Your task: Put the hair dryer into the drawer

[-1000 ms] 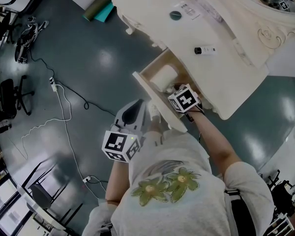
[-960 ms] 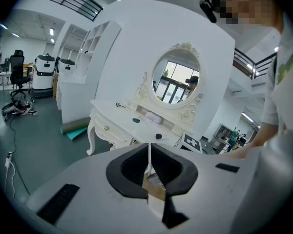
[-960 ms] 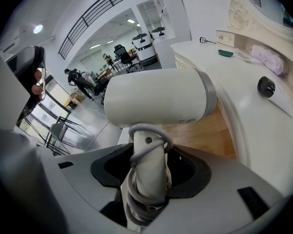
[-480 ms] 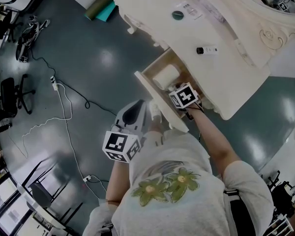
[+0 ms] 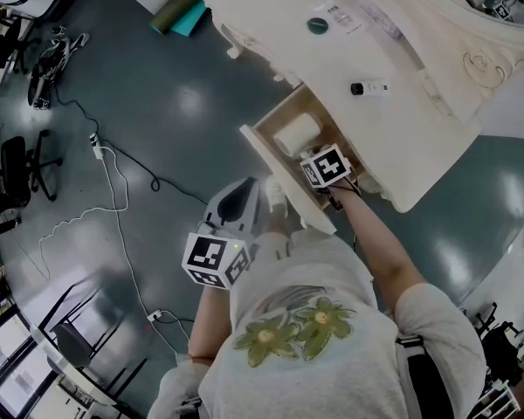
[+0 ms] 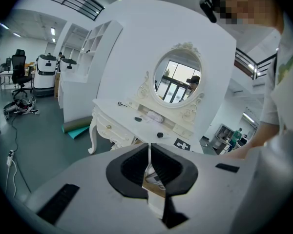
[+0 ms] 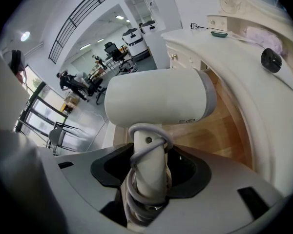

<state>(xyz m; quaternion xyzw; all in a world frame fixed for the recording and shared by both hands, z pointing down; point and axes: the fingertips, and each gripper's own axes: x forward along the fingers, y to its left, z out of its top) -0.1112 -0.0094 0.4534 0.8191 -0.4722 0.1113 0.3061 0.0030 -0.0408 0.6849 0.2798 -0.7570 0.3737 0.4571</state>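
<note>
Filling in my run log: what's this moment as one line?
right hand-held gripper: shut on hair dryer | hair dryer: over open drawer, not released | left hand-held gripper: shut, empty

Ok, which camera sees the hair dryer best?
The right gripper view: the hair dryer fills it, handle clamped in the right gripper. The head view shows only its white barrel at the drawer. The left gripper view doesn't clearly show it.

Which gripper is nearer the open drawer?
Right. The right gripper is over the drawer, holding the hair dryer in it; the left gripper hangs outside, on the near side of the drawer's front panel.
</note>
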